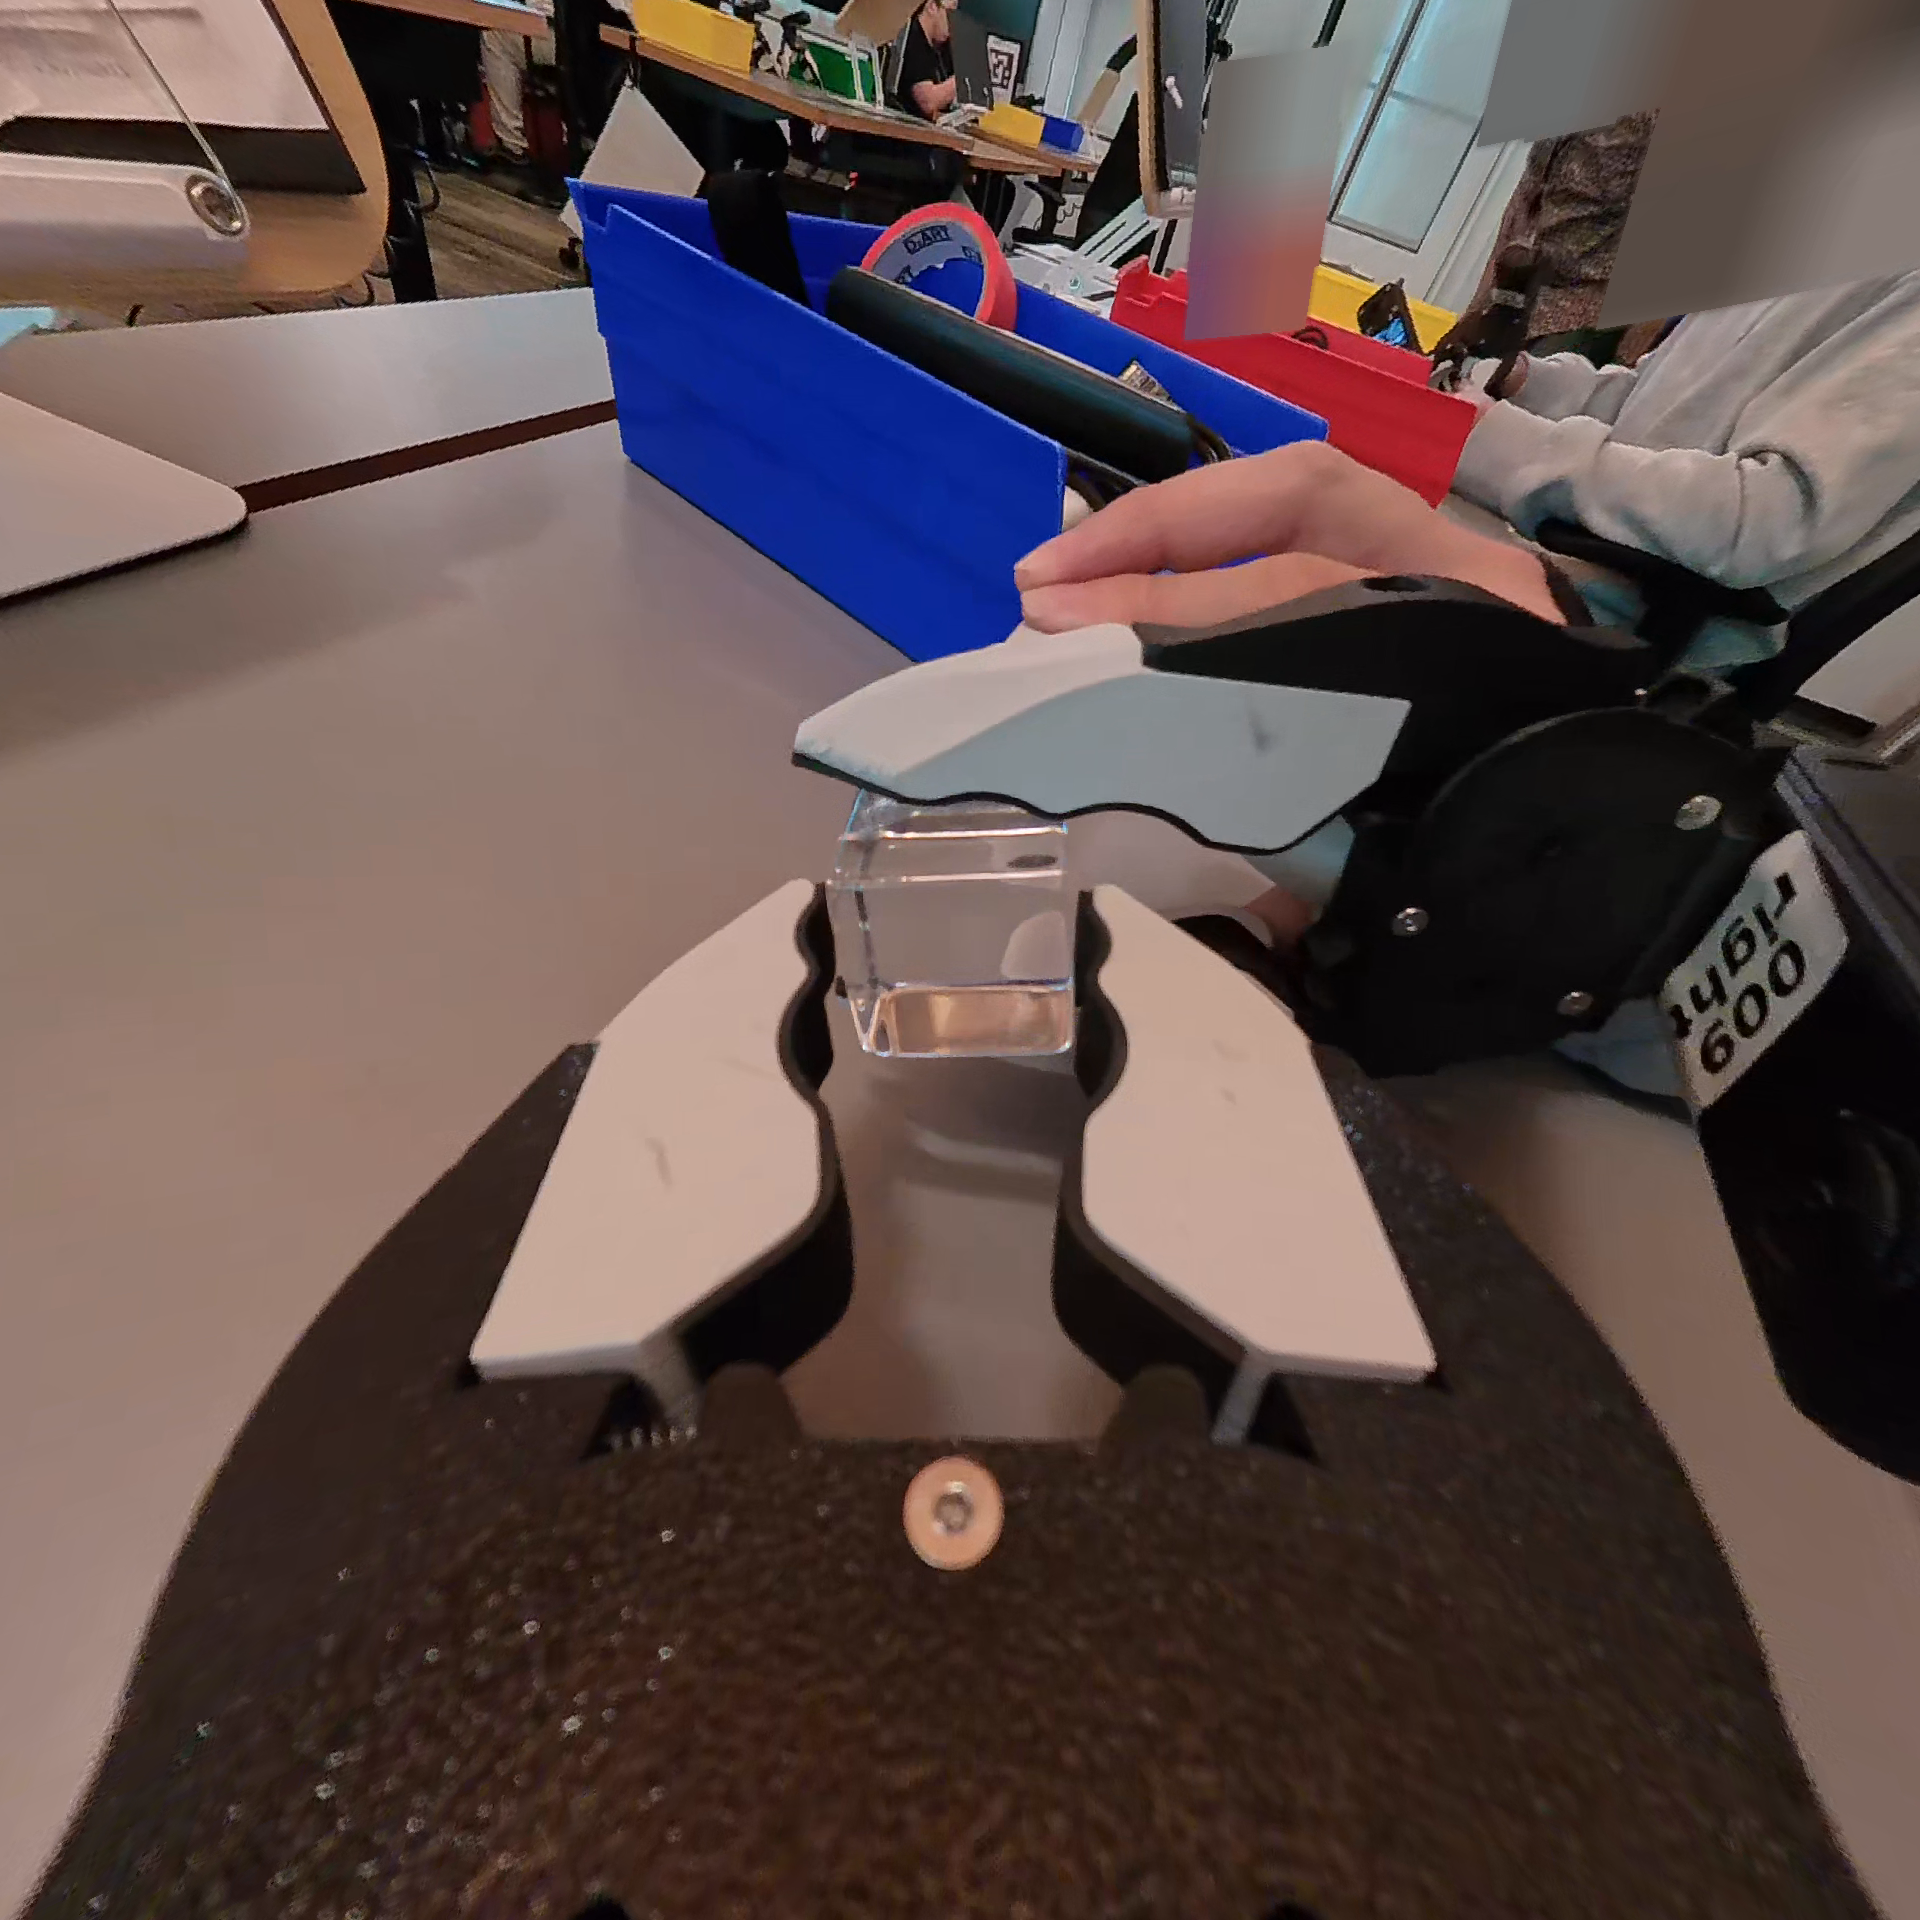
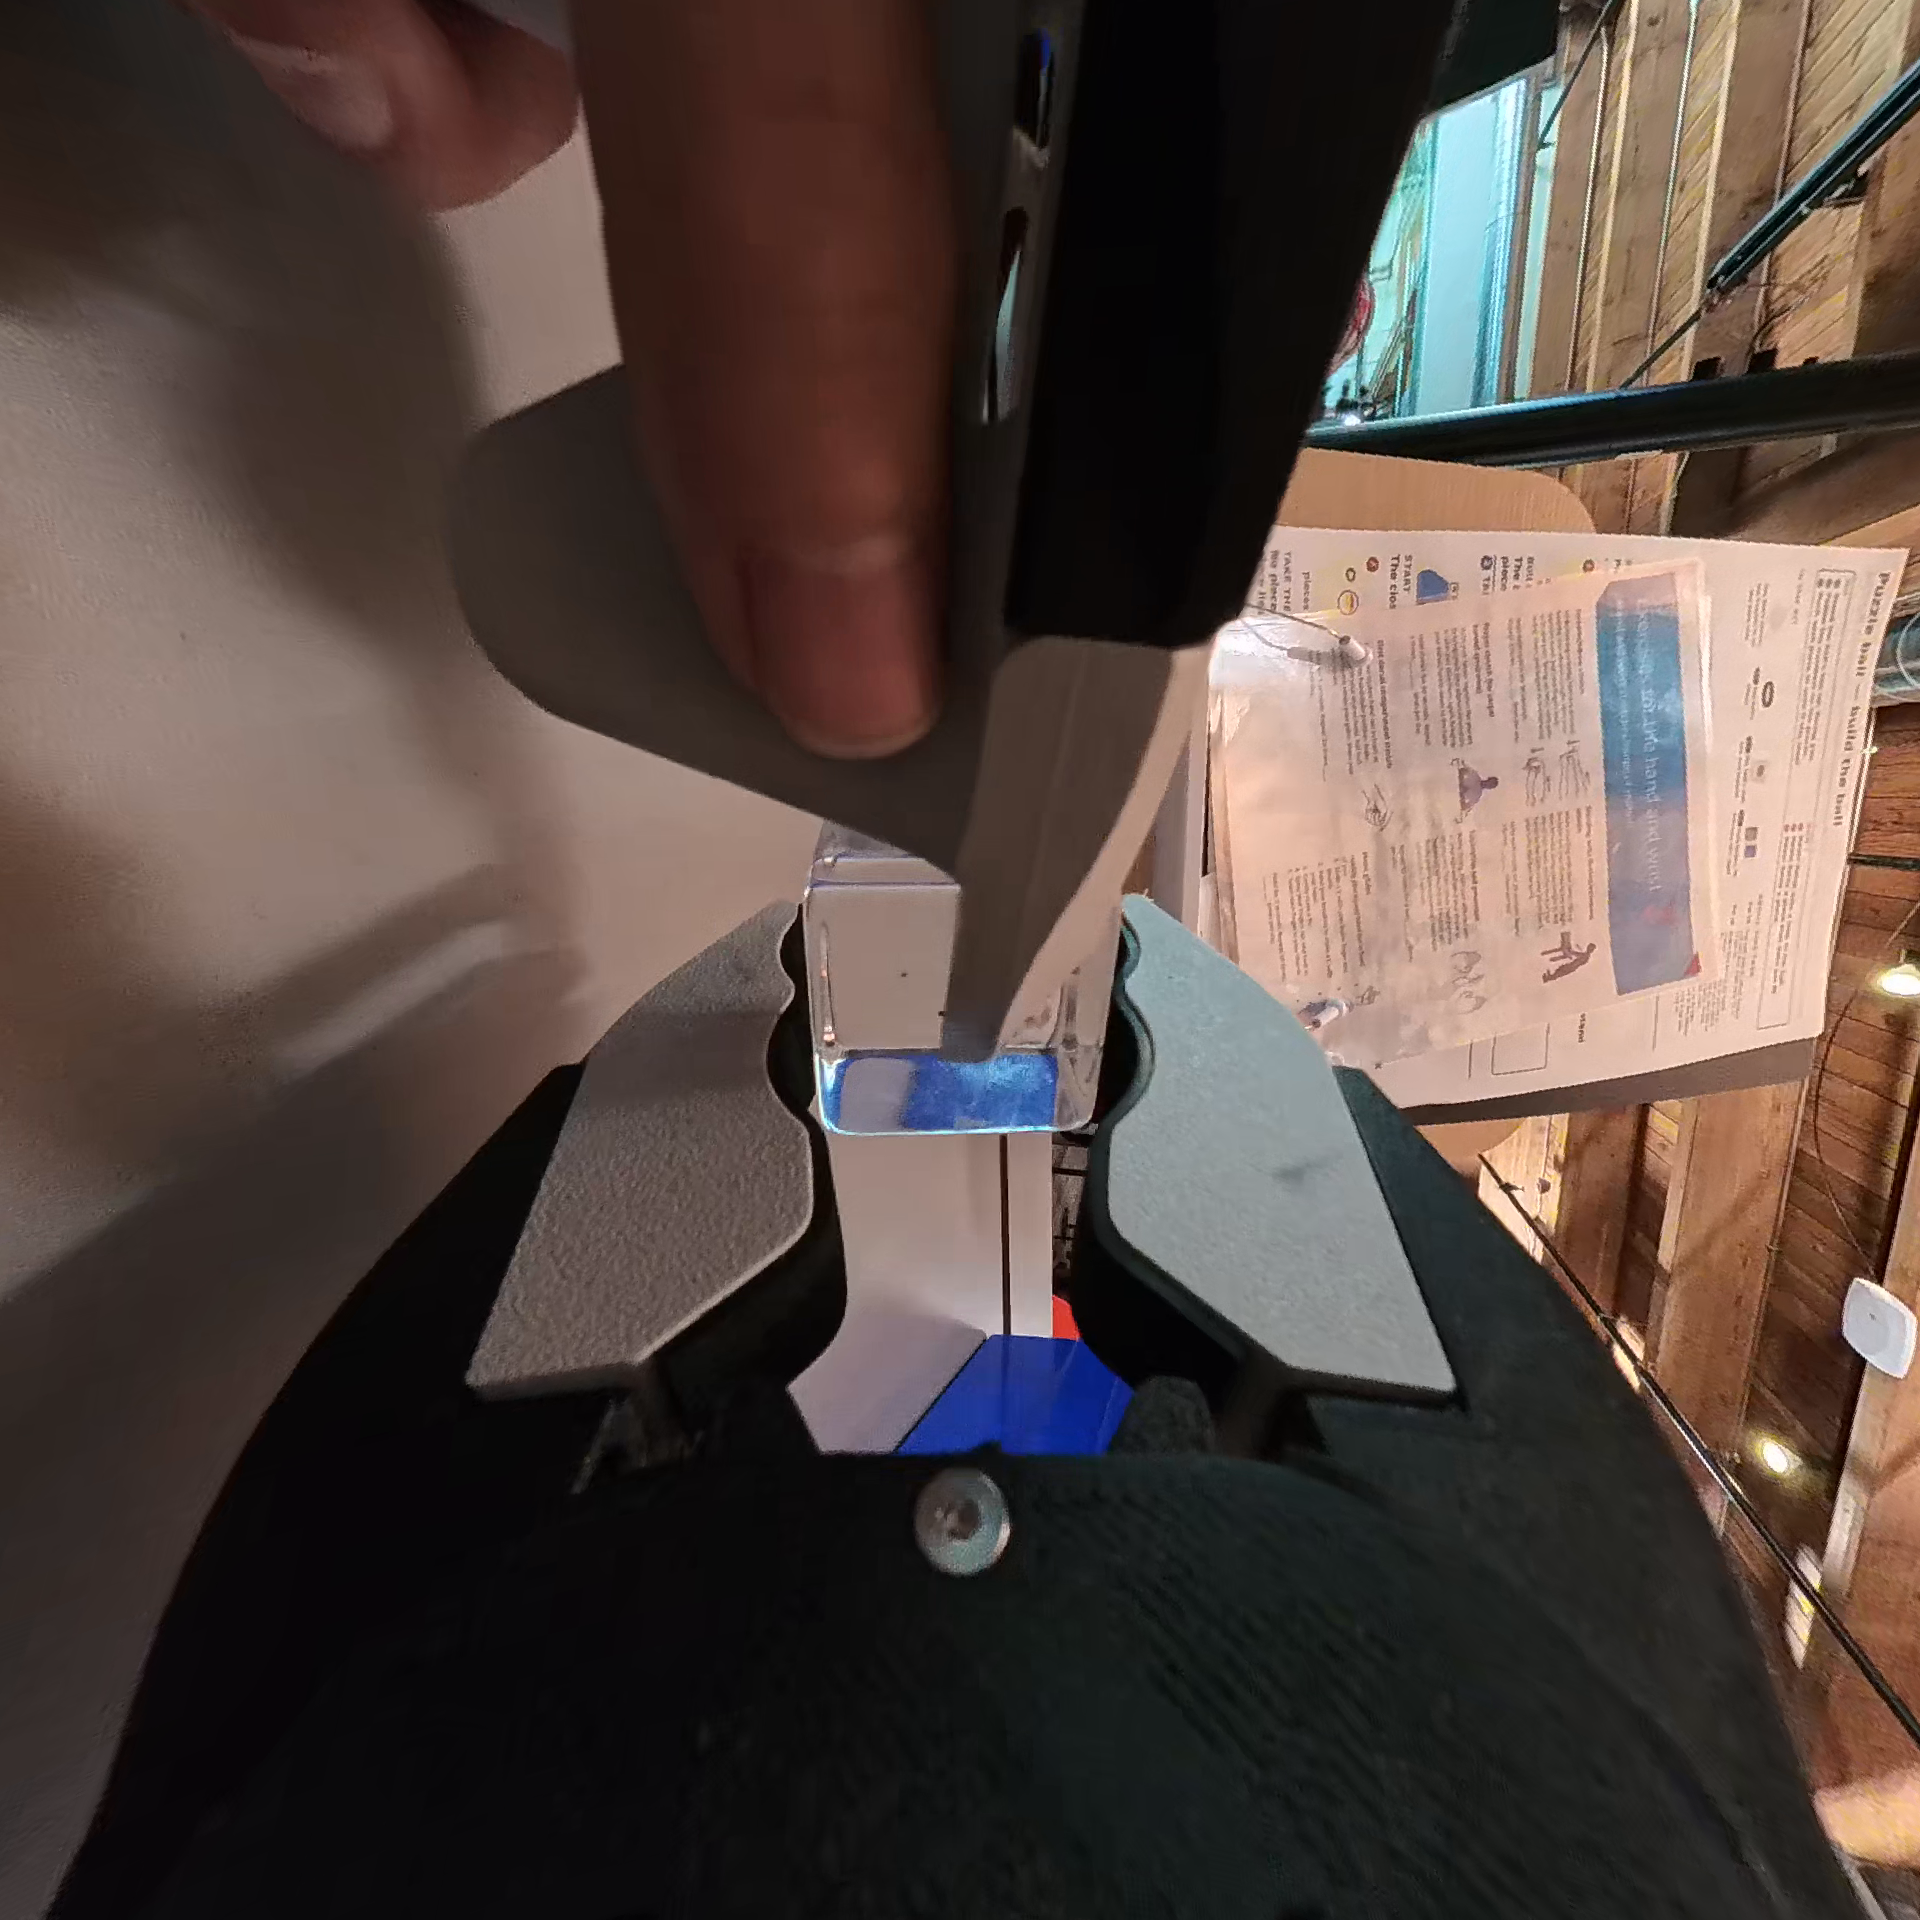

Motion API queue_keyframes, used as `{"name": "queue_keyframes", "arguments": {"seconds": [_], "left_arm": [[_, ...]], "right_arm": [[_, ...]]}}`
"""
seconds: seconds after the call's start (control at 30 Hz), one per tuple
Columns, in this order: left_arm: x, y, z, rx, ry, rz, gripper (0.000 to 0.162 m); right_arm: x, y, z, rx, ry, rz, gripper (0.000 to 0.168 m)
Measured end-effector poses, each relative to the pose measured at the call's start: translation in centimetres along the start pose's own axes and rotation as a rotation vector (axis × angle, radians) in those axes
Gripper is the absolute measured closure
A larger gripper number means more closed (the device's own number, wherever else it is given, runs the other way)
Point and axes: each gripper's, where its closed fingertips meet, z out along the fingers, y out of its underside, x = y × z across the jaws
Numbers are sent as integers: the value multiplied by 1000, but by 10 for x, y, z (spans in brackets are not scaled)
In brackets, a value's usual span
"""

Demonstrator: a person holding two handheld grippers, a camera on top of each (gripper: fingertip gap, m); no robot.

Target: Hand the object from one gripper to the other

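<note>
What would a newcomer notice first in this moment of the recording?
A clear cube sits mid-frame, pinched between the fingers of the left claw while the right claw closes on it crosswise, above the grey table. Behind stands a bright blue bin holding a red tape roll.

Black lettering on a white sticker [image 1: 1756, 977]; print inside a red tape roll [image 1: 940, 260]; dense print on a hanging paper sheet [image 2: 1558, 810].

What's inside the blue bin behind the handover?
In the blue bin: a roll of red tape, a long black cylinder and a black strap. The bin's wall and the hand on the right gripper cover the rest.
</note>
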Motion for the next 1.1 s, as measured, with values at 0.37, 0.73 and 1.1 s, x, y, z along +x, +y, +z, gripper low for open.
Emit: {"name": "queue_keyframes", "arguments": {"seconds": [0.37, 0.73, 1.1], "left_arm": [[4, -26, -26, 141, 144, 42, 120], [26, -43, -45, 279, 336, 91, 120], [-3, -50, -33, 318, 19, 73, 107]], "right_arm": [[14, -35, -42, 586, -501, 896, 92], [31, -49, -54, 814, -650, 1286, 124], [37, -16, -19, 428, -177, 1058, 125]]}}
